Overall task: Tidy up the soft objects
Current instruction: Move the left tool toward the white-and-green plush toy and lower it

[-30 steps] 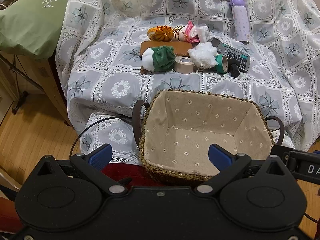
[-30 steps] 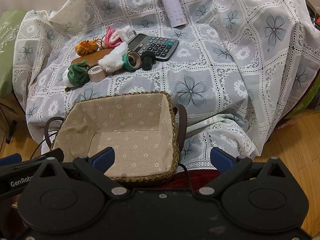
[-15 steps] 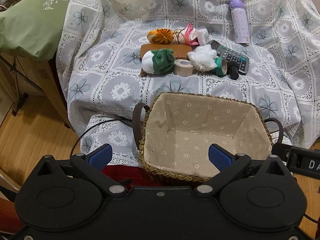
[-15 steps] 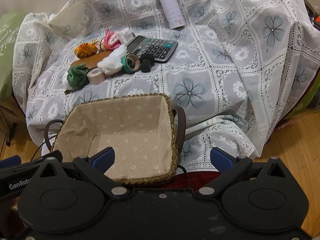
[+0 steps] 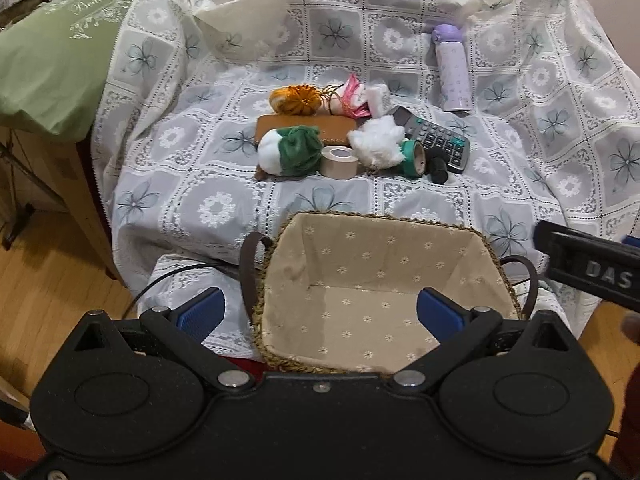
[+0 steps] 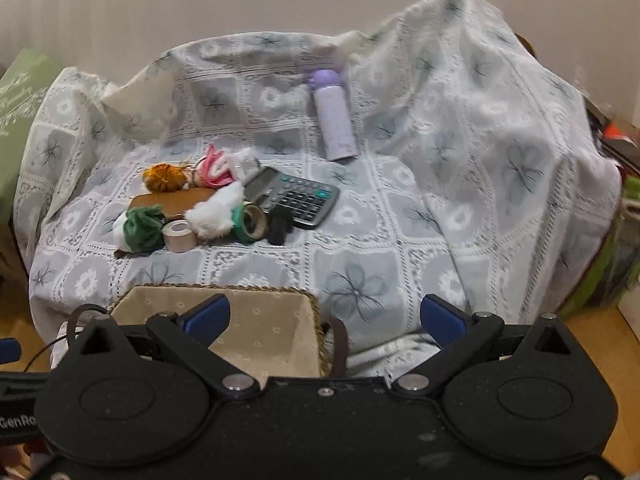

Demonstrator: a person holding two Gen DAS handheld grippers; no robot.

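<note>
Basket (image 5: 384, 300): empty, lined, at the near edge of the cloth (image 5: 192, 168); likely the bin for the soft items.
Left gripper (image 5: 320, 314): spread wide, nothing held, above the basket.
Right gripper (image 6: 324, 318): spread wide, nothing held.
Soft items: green-white plush (image 5: 290, 154), white fluff (image 5: 378, 142) and orange ball (image 5: 296, 98), clustered beyond the basket among tape (image 5: 339, 161) and calculator (image 5: 434, 138).
Look: fuzzy, squashable, jumbled close together.

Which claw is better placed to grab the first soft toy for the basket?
Probably the right claw: it is open, past most of the basket, facing the white fluffy toy. The left claw, open too, hangs back over the basket's near rim.
</note>
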